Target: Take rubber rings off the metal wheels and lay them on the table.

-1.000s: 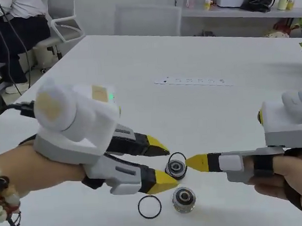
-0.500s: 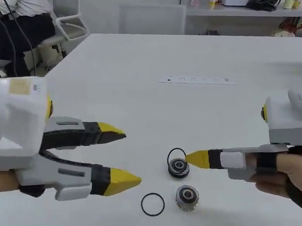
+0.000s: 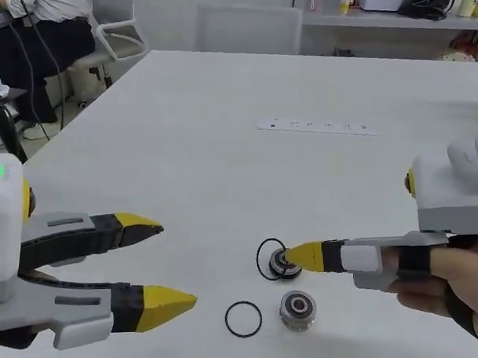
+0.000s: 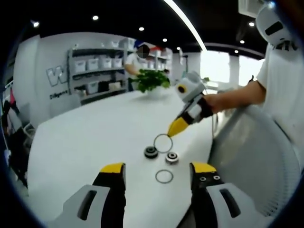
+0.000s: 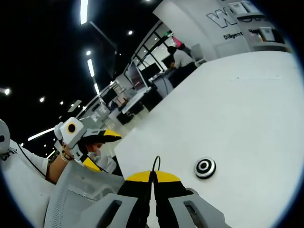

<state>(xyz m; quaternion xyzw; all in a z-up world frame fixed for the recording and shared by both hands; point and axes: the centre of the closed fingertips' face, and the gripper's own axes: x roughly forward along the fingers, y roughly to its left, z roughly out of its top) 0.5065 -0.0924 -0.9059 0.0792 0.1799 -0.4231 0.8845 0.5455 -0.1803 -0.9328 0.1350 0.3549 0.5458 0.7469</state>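
I am withdrawing the left gripper (image 3: pixel 173 264) leftward, jaws parted and empty. The right gripper (image 3: pixel 295 255) is pinching a rubber ring (image 3: pixel 258 260) upright, just left of the far metal wheel (image 3: pixel 280 265). It looks freed, so laying it on the table (image 3: pixel 223 172) comes next.

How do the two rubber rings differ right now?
The near ring lies flat on the table, untouched; the far ring stands on edge, pinched by the shut right gripper beside a wheel. Both are thin black loops of like size.
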